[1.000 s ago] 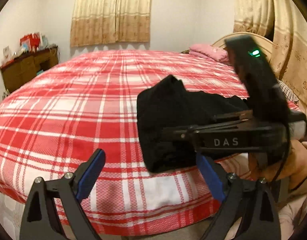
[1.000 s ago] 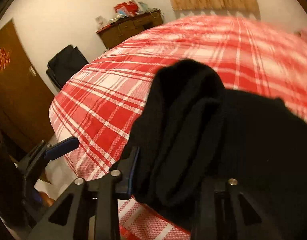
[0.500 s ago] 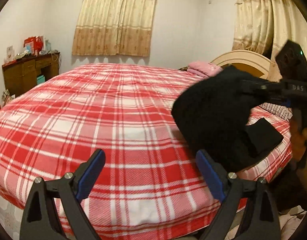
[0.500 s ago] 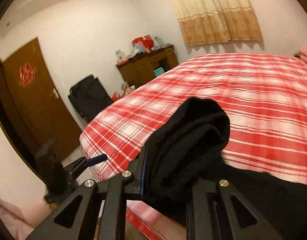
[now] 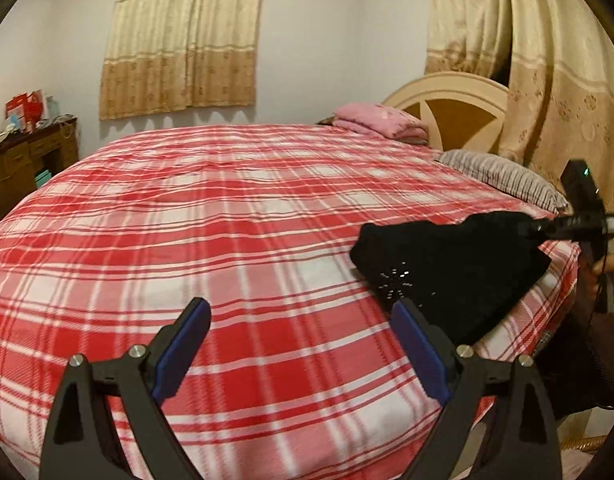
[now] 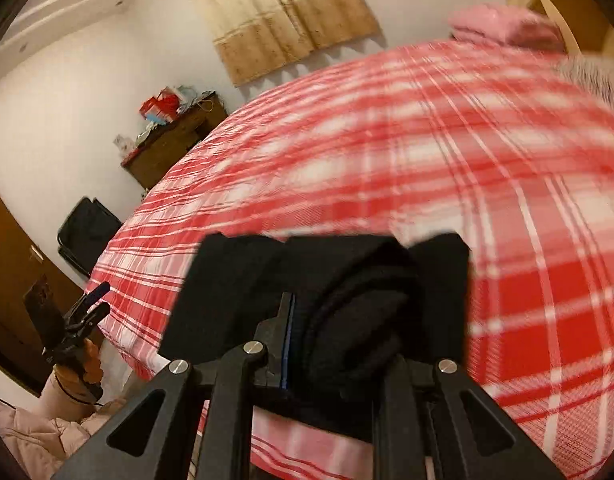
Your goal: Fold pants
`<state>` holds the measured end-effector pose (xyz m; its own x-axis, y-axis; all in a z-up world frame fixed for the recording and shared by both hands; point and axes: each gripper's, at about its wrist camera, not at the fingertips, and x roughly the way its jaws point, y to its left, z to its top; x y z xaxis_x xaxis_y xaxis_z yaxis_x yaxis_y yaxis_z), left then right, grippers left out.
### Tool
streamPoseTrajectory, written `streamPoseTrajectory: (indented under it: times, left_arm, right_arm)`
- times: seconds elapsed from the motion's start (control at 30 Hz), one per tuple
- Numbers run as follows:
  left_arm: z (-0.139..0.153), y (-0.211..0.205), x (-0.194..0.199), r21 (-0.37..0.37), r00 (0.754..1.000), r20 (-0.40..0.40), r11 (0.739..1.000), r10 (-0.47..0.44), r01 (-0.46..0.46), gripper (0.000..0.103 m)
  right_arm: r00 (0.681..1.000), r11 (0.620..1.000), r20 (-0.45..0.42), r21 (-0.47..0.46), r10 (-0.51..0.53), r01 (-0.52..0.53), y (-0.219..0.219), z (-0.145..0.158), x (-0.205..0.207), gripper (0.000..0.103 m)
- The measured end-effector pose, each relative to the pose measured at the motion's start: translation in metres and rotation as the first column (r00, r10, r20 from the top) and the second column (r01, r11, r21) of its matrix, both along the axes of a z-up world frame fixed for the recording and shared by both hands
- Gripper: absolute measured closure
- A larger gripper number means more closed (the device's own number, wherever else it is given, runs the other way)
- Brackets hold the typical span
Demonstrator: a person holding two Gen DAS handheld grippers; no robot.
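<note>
The black pants are a folded bundle held just above the red plaid bed near its right edge. My right gripper is shut on the pants, which bunch between its jaws and hang over both sides. It shows in the left wrist view at the far right, gripping the bundle's top. My left gripper is open and empty, over the bed's front edge to the left of the pants. It shows small in the right wrist view.
A pink folded blanket and a striped pillow lie by the headboard. A wooden dresser stands at the left wall. A black suitcase and a brown door stand beyond the bed's foot. Curtains hang at right.
My right gripper has carried the pants from the bed's front middle to the right and lowered them near the right edge. My left gripper has stayed open and drawn back.
</note>
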<state>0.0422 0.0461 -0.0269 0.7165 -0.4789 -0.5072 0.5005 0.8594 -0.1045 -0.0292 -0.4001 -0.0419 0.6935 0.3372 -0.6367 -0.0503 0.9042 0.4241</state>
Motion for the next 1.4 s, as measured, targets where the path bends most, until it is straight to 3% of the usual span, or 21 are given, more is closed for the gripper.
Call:
streamPoseTrajectory:
  times: [0.1,0.3,0.37,0.43,0.5,0.53,0.6,0.67,0.7,0.83,0.93,1.1,1.2,1.4]
  left_arm:
    - [-0.002,-0.014,-0.002,0.018,1.0,-0.015,1.0,-0.026,0.026,0.009]
    - [-0.001,-0.035,-0.007,0.048,0.998,-0.02,0.997,-0.063,0.064,0.009]
    - [0.001,-0.04,-0.009,0.045,0.997,-0.021,0.996,-0.073,0.073,0.009]
    - [0.001,-0.045,-0.009,0.045,0.996,-0.027,0.995,-0.084,0.086,0.009]
    - [0.0,-0.051,-0.009,0.054,0.995,-0.034,0.994,-0.091,0.093,0.009]
    - [-0.001,-0.054,-0.01,0.062,0.995,-0.036,0.994,-0.093,0.095,0.009]
    - [0.0,-0.058,-0.011,0.076,0.995,-0.032,0.992,-0.095,0.098,0.009]
    - [0.001,-0.06,-0.013,0.078,0.995,-0.028,0.992,-0.098,0.1,0.008]
    - [0.0,-0.06,-0.013,0.078,0.995,-0.031,0.992,-0.097,0.099,0.008]
    - [-0.004,-0.059,-0.013,0.064,0.994,-0.056,0.993,-0.091,0.095,0.008]
    - [-0.009,-0.062,-0.013,0.062,0.992,-0.083,0.993,-0.094,0.099,0.008]
    - [-0.007,-0.065,-0.021,0.08,0.994,-0.064,0.992,-0.094,0.099,0.008]
    - [-0.008,-0.065,-0.021,0.088,0.993,-0.075,0.991,-0.089,0.096,0.008]
    - [-0.011,-0.063,-0.019,0.08,0.993,-0.088,0.993,-0.08,0.087,0.008]
  right_arm:
    - [1.0,1.0,-0.016,-0.028,-0.002,0.001,-0.001,-0.015,-0.004,0.085]
    - [0.999,0.994,-0.028,-0.108,0.02,-0.022,0.008,-0.012,0.0,0.085]
    - [0.999,0.996,-0.029,-0.085,0.019,-0.021,0.007,-0.011,0.0,0.084]
    - [1.0,1.0,-0.029,0.025,-0.002,0.003,-0.003,-0.011,-0.001,0.077]
    - [1.0,0.995,-0.007,0.094,-0.02,0.02,-0.009,-0.008,-0.002,0.057]
    - [0.999,0.994,0.008,0.099,-0.05,0.049,-0.012,-0.004,-0.003,0.053]
    - [0.978,0.978,0.015,-0.037,-0.207,0.207,-0.012,0.008,-0.007,0.053]
    - [0.924,0.881,0.098,-0.28,-0.369,0.381,-0.002,0.025,-0.017,0.053]
    - [0.914,0.844,0.163,-0.35,-0.372,0.406,0.006,0.034,-0.025,0.053]
    - [0.937,0.876,0.237,-0.354,-0.255,0.328,0.036,0.045,-0.051,0.053]
    - [0.952,0.881,0.233,-0.384,-0.197,0.276,0.054,0.039,-0.053,0.053]
    - [0.968,0.906,0.162,-0.351,-0.191,0.237,0.053,0.011,-0.038,0.053]
    - [0.977,0.907,0.047,-0.365,-0.207,0.21,0.048,-0.016,-0.024,0.06]
    - [0.971,0.896,0.014,-0.382,-0.24,0.227,0.045,-0.005,-0.031,0.063]
